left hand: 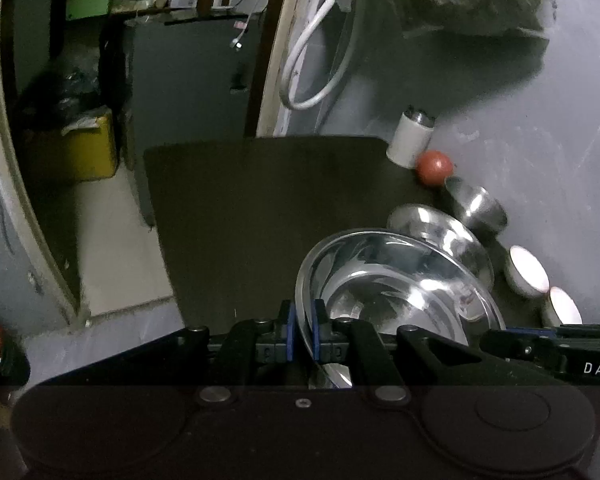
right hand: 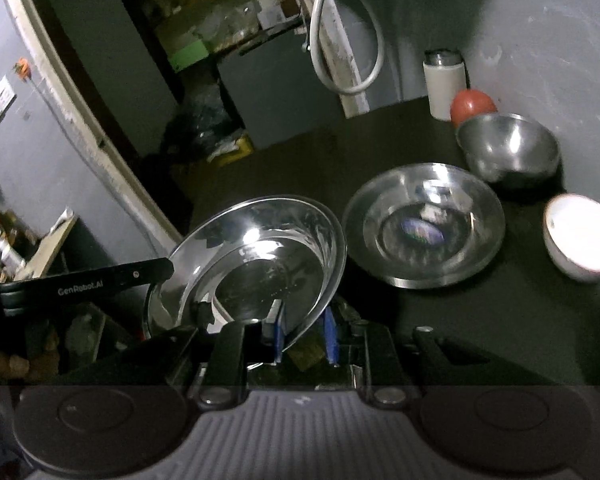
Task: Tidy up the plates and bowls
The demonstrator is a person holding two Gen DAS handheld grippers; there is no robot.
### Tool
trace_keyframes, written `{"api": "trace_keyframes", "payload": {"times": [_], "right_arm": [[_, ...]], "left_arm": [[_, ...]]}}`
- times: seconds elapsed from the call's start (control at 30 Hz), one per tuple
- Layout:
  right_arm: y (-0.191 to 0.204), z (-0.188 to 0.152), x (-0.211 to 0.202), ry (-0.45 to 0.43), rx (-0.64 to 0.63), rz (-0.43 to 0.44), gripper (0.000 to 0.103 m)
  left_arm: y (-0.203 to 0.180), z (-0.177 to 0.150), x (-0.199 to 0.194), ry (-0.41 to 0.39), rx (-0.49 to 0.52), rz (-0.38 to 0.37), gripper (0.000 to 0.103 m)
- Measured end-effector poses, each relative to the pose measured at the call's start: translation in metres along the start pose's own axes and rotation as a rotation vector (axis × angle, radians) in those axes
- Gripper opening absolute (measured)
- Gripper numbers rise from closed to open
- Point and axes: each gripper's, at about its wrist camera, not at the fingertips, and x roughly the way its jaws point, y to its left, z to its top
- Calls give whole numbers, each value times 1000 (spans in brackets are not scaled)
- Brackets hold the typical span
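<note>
A shiny steel plate (left hand: 396, 292) is held tilted above the dark table (left hand: 260, 200). My left gripper (left hand: 303, 336) is shut on its left rim. The same plate (right hand: 260, 264) shows in the right wrist view, where my right gripper (right hand: 304, 336) has its blue pads on either side of the near rim with a gap on the right side. The left gripper's arm (right hand: 88, 286) reaches the plate from the left. A second steel plate (right hand: 424, 224) lies on the table, with a steel bowl (right hand: 508, 148) behind it and two white bowls (right hand: 582, 236) at the right.
A white canister (right hand: 444, 84) and a red ball (right hand: 472, 106) stand at the table's back right corner by the grey wall. A white hose (right hand: 340, 40) hangs on the wall. The table's left edge drops off to a cluttered floor with a yellow box (left hand: 84, 148).
</note>
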Motion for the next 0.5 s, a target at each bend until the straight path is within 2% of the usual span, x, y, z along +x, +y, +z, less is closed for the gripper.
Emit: {"api": "trace_keyframes", "payload": {"times": [0.2,0.5], "right_arm": [[0,-24,-13,56,-26,9,23],[4,-35,-18,111,-82,-38,24]], "left_arm": [[-5,-26,-11,33,-16,22,9],[-24,-39,-4,66,56,69,10]]}}
